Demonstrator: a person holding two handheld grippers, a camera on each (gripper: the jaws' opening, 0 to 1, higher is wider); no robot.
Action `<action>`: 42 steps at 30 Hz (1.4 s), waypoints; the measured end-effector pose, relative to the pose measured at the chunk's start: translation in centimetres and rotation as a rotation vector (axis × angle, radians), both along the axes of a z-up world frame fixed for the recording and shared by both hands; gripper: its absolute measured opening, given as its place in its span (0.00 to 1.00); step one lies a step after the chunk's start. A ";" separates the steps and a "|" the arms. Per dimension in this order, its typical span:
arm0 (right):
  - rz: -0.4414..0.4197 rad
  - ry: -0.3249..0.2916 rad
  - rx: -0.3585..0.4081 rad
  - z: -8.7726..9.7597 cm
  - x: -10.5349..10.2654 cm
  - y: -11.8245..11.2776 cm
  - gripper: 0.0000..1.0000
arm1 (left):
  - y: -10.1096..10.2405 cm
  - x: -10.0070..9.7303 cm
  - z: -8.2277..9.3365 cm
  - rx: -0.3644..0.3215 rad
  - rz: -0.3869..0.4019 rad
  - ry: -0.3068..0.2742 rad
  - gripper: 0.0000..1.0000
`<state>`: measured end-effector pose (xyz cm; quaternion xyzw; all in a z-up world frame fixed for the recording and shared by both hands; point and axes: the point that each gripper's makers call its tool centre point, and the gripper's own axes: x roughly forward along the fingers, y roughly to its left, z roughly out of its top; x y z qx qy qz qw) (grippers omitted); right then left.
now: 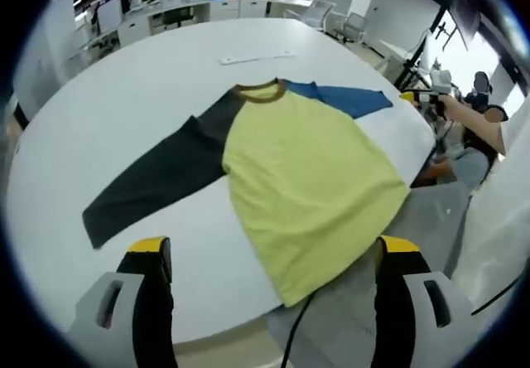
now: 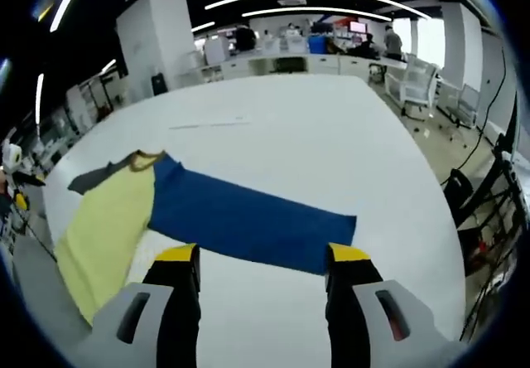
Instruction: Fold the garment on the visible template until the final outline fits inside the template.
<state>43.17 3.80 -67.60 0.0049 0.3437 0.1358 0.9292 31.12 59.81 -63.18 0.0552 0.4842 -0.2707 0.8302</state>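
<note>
A long-sleeved shirt lies flat on the white round table (image 1: 124, 86). Its body (image 1: 306, 186) is yellow, the collar (image 1: 261, 92) brown, one sleeve dark grey (image 1: 157, 177) and the other blue (image 1: 352, 99). The hem reaches the table's near edge. My left gripper (image 1: 273, 252) is open, its yellow-tipped jaws wide apart just short of the hem. My right gripper (image 2: 263, 256) is open at the cuff end of the blue sleeve (image 2: 248, 219), with the sleeve's lower edge between the tips. That gripper (image 1: 421, 97), held in a hand, appears beyond the blue sleeve in the left gripper view.
A thin white strip (image 1: 257, 56) lies on the table beyond the collar, and it is visible too as the strip (image 2: 211, 123) in the right gripper view. A person (image 1: 484, 123) stands at the table's right side. Chairs (image 2: 422, 78), desks and a black stand (image 2: 472, 194) surround the table.
</note>
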 end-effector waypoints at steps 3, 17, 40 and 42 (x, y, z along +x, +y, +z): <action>-0.008 0.000 -0.006 -0.3 0.7 -0.7 0.59 | 0.0 0.2 -0.2 -0.001 0.005 0.001 0.99; -0.023 0.053 -0.050 -3.2 3.0 -4.5 0.55 | 0.4 0.2 -0.9 0.024 -0.021 0.041 0.99; -0.062 0.047 -0.047 -4.9 5.9 -6.8 0.39 | -0.7 1.4 -1.4 0.028 -0.041 0.070 0.99; -0.066 0.048 -0.049 -5.2 6.3 -7.1 0.38 | -0.6 1.5 -1.6 0.034 -0.042 0.075 0.99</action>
